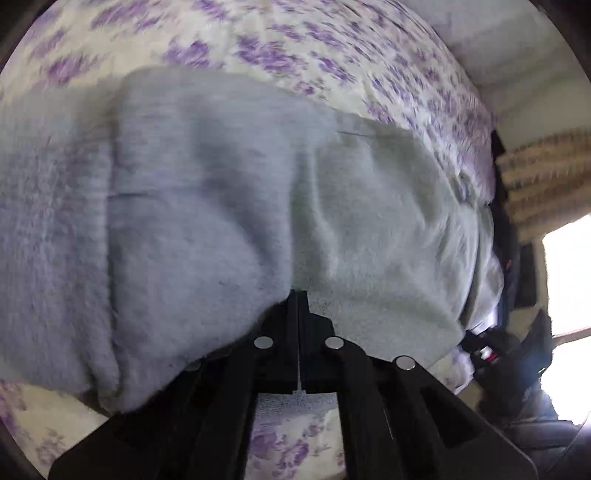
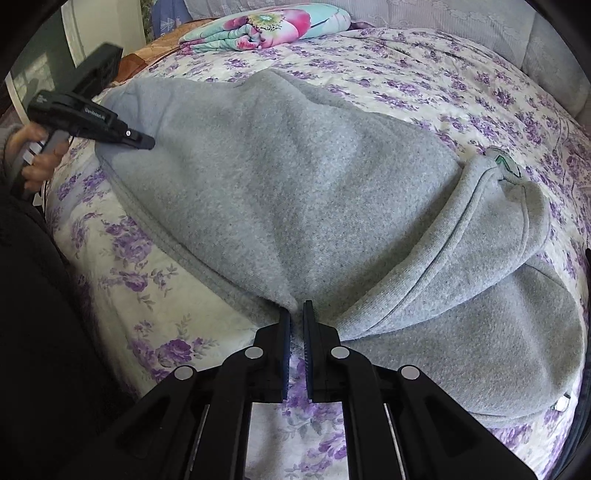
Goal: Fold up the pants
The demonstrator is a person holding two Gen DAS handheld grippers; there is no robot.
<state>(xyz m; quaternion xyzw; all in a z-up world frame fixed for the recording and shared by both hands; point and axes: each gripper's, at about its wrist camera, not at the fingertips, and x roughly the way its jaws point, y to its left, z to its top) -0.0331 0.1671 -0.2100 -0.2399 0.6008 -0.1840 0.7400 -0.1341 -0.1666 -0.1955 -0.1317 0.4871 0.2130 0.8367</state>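
Note:
Grey fleece pants (image 2: 295, 184) lie spread across a purple-flowered bedspread (image 2: 443, 74), the waistband with a green label (image 2: 506, 162) at the right. My right gripper (image 2: 297, 308) is shut on a bunched fold at the near edge of the pants. My left gripper (image 2: 149, 142), held in a person's hand (image 2: 40, 162), has its tip against the far left corner of the pants. In the blurred left wrist view the left gripper (image 1: 298, 293) is shut, its tips at the pants (image 1: 221, 184); no cloth shows between them.
A folded blanket with pink flowers (image 2: 266, 26) lies at the far end of the bed. The person's dark clothing (image 2: 37, 295) fills the left side. A bright window (image 1: 569, 277) and dark clutter (image 1: 517, 350) stand past the bed's edge.

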